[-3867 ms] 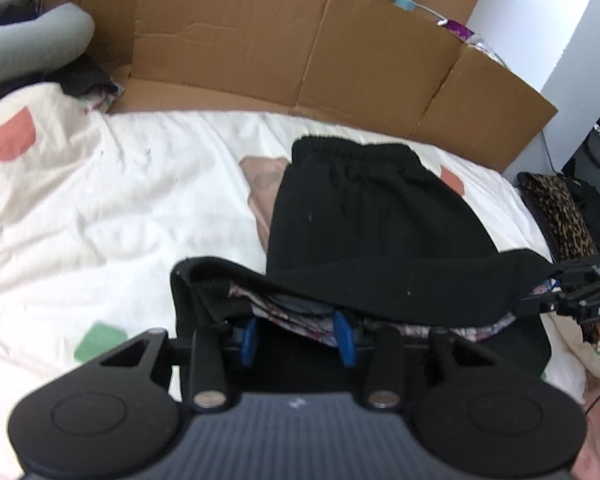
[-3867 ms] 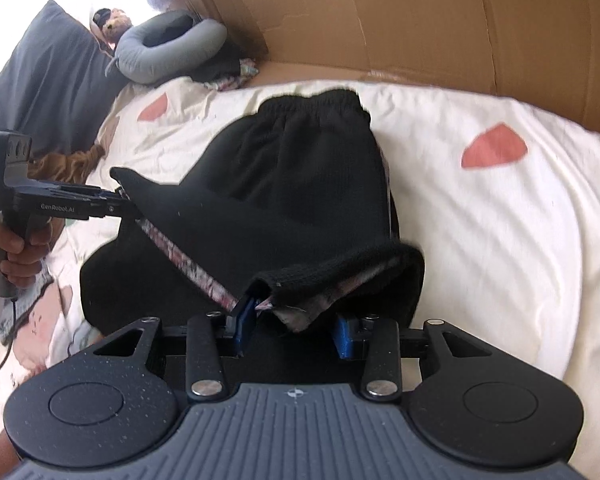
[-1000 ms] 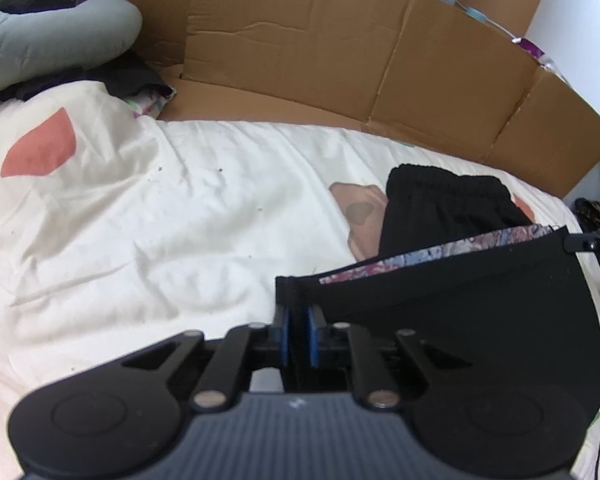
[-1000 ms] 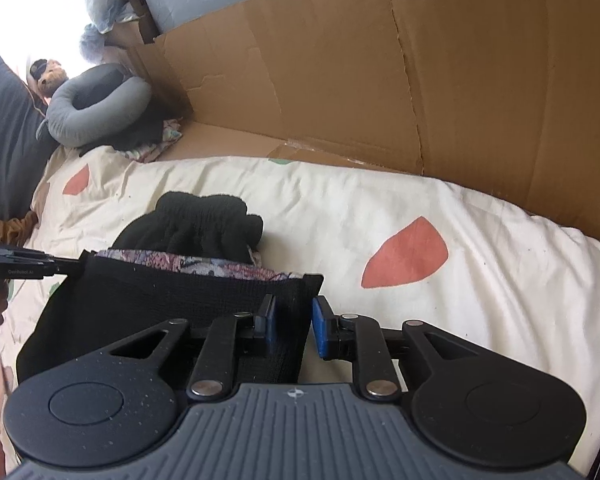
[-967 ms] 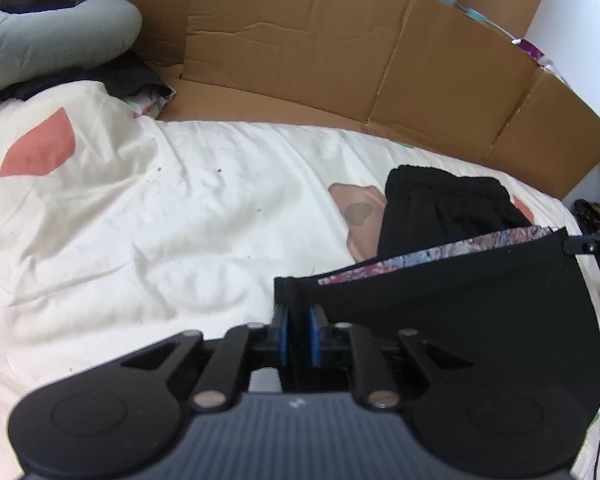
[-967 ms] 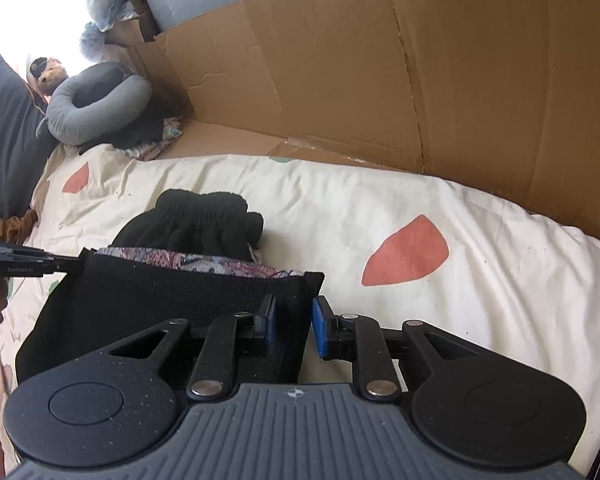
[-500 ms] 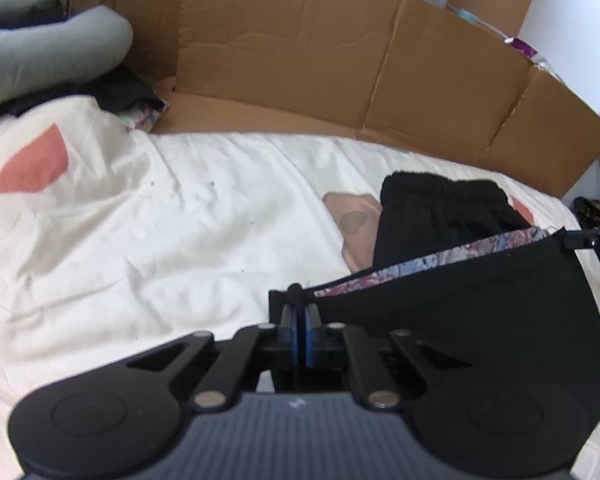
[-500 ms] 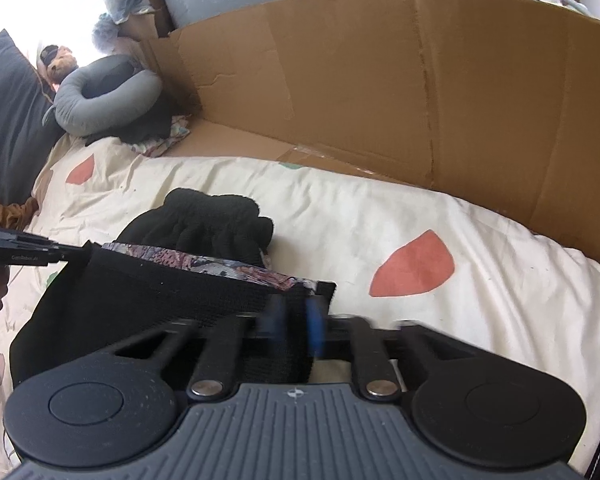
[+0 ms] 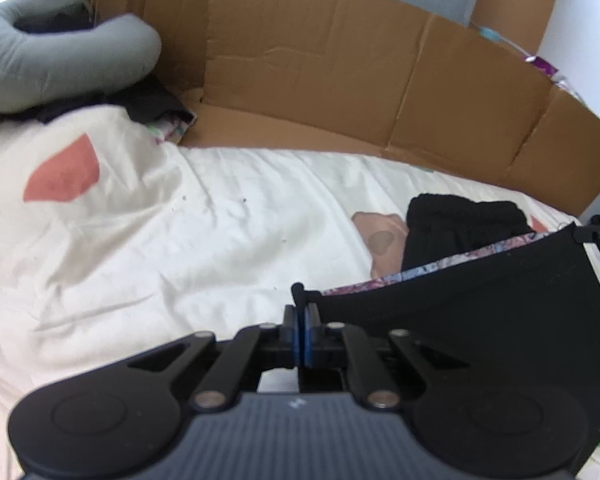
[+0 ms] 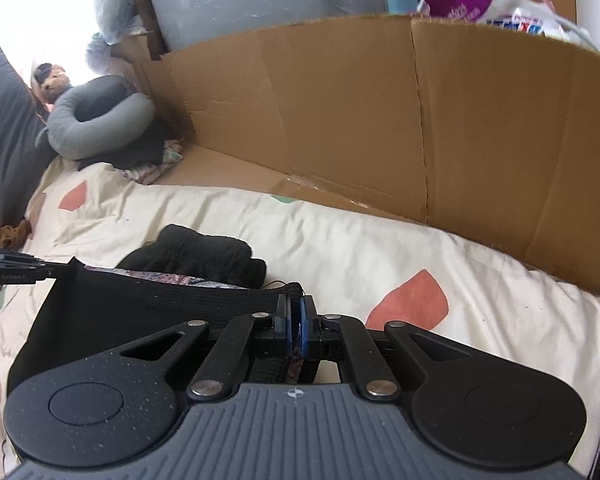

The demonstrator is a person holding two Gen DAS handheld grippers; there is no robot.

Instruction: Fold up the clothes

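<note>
Above the bedsheet [image 9: 188, 240], both hand-held grippers — left [image 9: 301, 320], right [image 10: 294, 320] — pinch the black garment [image 9: 480, 320].

We see bright daylight blowing out the upper left corner, soft shadows, slight blur, and strong fisheye bending at edges.

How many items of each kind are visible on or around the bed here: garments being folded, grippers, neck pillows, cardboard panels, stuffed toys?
Black garment, held taut at two corners: 1
Grippers: 2, left gripper and right gripper
Grey neck pillow: 1
Cardboard panel behind the bed: 1
Stuffed toy: 1
Total: 6
</note>
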